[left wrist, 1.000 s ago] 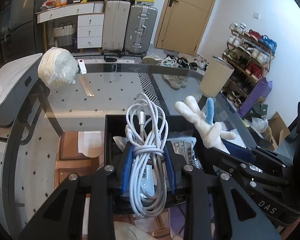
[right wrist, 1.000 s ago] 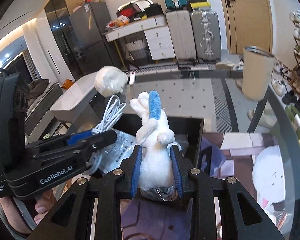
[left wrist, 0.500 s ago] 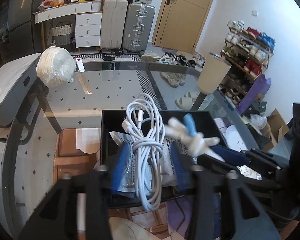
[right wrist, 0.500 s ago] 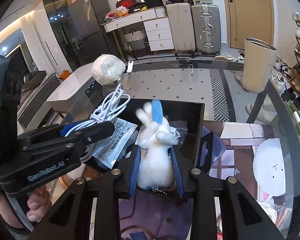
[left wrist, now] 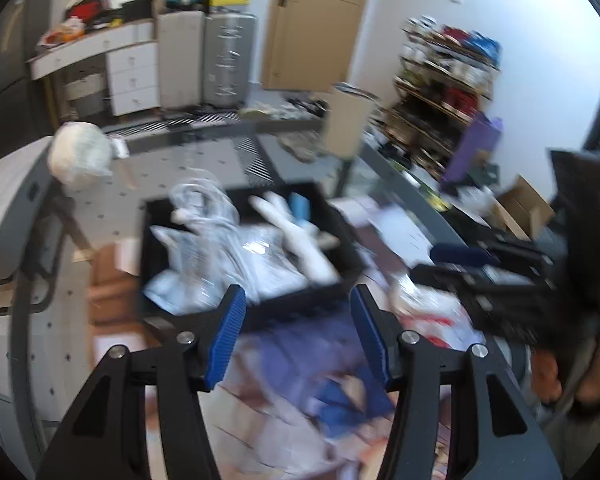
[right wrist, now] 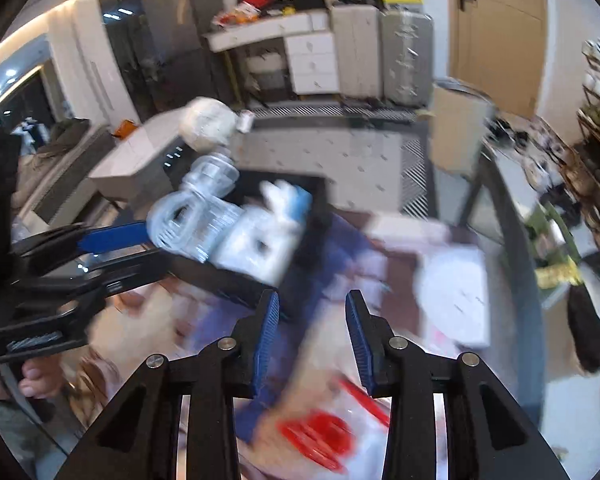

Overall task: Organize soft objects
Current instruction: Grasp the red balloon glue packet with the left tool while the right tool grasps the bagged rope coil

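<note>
Now the coiled white cable [left wrist: 204,224] and white plush rabbit with a blue ear [left wrist: 296,232] lie in the black rectangular bin [left wrist: 260,308] at frame centre, sorted together; the left gripper [left wrist: 298,330] is half-open and empty, the right gripper [right wrist: 312,332] opening, nothing between its fingers.

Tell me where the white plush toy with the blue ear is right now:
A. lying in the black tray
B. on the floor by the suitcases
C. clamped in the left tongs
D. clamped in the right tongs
A. The white plush toy lies in the black tray beside the coiled white cable; the left tongs and right tongs both have nothing between their pads.
</note>
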The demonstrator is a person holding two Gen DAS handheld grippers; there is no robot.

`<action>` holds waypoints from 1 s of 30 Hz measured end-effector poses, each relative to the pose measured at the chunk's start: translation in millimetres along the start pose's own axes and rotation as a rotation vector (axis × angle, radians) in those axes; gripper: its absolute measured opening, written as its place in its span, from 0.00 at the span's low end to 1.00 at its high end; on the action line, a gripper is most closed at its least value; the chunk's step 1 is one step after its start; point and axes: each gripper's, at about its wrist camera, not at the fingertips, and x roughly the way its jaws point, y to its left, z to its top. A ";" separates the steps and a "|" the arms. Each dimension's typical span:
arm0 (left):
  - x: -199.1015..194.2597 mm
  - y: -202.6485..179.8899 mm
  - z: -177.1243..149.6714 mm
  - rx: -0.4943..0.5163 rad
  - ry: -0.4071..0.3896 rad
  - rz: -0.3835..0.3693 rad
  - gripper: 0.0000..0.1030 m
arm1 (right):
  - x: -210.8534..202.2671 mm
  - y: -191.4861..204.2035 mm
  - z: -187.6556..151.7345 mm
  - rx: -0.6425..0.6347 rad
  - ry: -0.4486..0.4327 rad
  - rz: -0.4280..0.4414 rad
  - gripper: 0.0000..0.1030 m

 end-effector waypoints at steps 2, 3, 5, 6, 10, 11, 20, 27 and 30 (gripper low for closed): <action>6.7 -19.4 -8.1 0.043 0.037 -0.029 0.53 | 0.3 -25.5 -12.1 0.037 0.041 -0.037 0.35; 11.9 -29.6 -11.6 0.065 0.055 -0.039 0.53 | 2.6 -35.6 -16.7 0.055 0.065 -0.048 0.35; 26.5 -48.1 -19.4 0.103 0.102 -0.069 0.54 | 7.9 -51.2 -23.3 0.081 0.105 -0.068 0.35; 38.9 -58.3 -24.4 0.115 0.146 -0.101 0.54 | 10.6 -58.6 -25.9 0.093 0.121 -0.082 0.35; 67.3 -87.6 -33.8 0.133 0.224 -0.152 0.54 | 19.9 -67.9 -28.5 0.107 0.159 -0.098 0.35; 70.9 -92.6 -36.0 0.137 0.225 -0.142 0.54 | 22.3 -69.8 -27.5 0.107 0.164 -0.098 0.35; 87.4 -98.3 -35.3 0.172 0.248 -0.104 0.40 | 37.1 -78.4 -25.9 0.149 0.176 -0.118 0.51; 55.3 -31.3 -55.6 0.094 0.245 -0.047 0.40 | 42.7 -40.4 -35.3 0.104 0.244 0.056 0.51; 38.4 0.0 -67.4 0.059 0.230 -0.016 0.41 | 44.5 -5.9 -40.2 0.019 0.271 0.146 0.57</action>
